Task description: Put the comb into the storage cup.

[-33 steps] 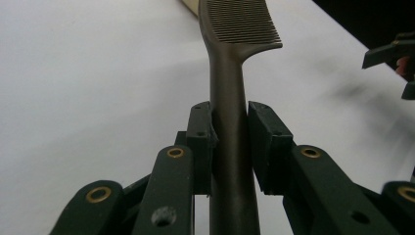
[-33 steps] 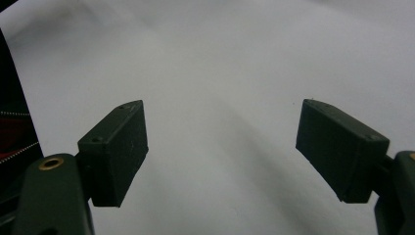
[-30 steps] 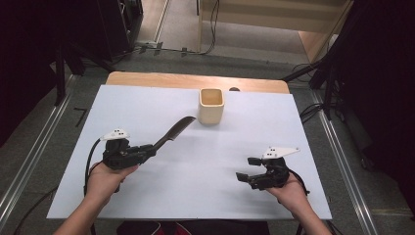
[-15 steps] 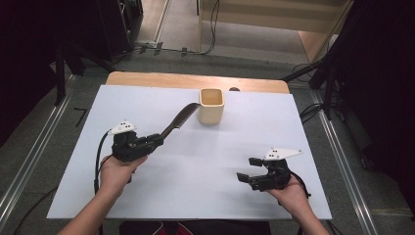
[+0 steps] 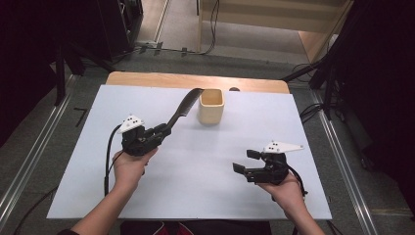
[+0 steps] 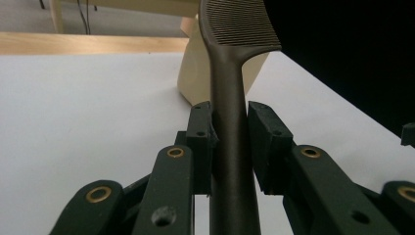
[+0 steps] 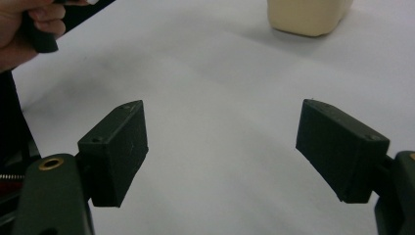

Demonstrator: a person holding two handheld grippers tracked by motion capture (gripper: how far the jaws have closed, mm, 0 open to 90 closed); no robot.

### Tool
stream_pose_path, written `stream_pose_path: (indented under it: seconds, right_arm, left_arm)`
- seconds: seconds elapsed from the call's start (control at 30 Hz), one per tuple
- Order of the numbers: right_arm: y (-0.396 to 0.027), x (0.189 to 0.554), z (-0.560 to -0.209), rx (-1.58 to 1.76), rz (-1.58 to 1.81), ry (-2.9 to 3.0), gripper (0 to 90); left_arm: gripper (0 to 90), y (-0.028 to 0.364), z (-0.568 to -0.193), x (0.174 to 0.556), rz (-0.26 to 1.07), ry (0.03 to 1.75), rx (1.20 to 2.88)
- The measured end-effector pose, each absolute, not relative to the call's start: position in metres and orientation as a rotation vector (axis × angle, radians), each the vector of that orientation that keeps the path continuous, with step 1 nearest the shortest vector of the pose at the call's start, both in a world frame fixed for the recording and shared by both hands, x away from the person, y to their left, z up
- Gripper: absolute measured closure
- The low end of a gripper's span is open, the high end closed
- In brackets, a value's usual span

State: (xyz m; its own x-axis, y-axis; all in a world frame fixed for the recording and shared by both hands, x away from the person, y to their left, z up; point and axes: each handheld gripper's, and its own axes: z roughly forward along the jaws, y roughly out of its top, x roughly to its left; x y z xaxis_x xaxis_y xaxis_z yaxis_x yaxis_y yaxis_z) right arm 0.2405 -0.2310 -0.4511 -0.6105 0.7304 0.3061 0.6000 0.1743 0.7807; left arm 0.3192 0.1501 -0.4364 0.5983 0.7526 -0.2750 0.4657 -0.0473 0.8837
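A black comb (image 5: 182,108) is held by its handle in my left gripper (image 5: 161,130), which is shut on it. The comb slants up and away, its toothed end beside the left rim of a cream square cup (image 5: 211,106). In the left gripper view the comb handle (image 6: 230,127) runs between the two pads, with the teeth up top in front of the cup (image 6: 195,78). My right gripper (image 5: 247,162) rests low at the table's right front, open with nothing between its pads (image 7: 117,152). The cup (image 7: 308,14) stands farther off in the right gripper view.
A white sheet (image 5: 195,181) covers the table, with a strip of wooden top (image 5: 147,78) showing at the far edge. Cables and dark stands sit on the floor beyond. A hand (image 7: 29,24) holding the other gripper appears at the upper left of the right gripper view.
My left gripper has carried the comb forward and to the right, bringing its toothed end up beside the cup's rim. The right gripper has stayed in place, open.
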Motion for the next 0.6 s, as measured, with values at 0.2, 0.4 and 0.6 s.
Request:
stream_pose_path:
  seconds: [0.2, 0.4, 0.6]
  right_arm:
    - [-0.217, 0.245, -0.441, 1.307, 1.43, 2.272, 17.7]
    - [-0.203, 0.251, -0.433, 1.37, 1.423, 2.221, 17.7]
    - [-0.193, 0.256, -0.42, 1.369, 1.478, 2.175, 17.7]
  left_arm:
    - [73.4, 0.143, -0.439, 0.321, 0.367, 1.02, 1.666]
    - [73.4, 0.136, -0.443, 0.322, 0.406, 1.026, 1.615]
    - [73.4, 0.13, -0.447, 0.321, 0.435, 1.019, 1.584]
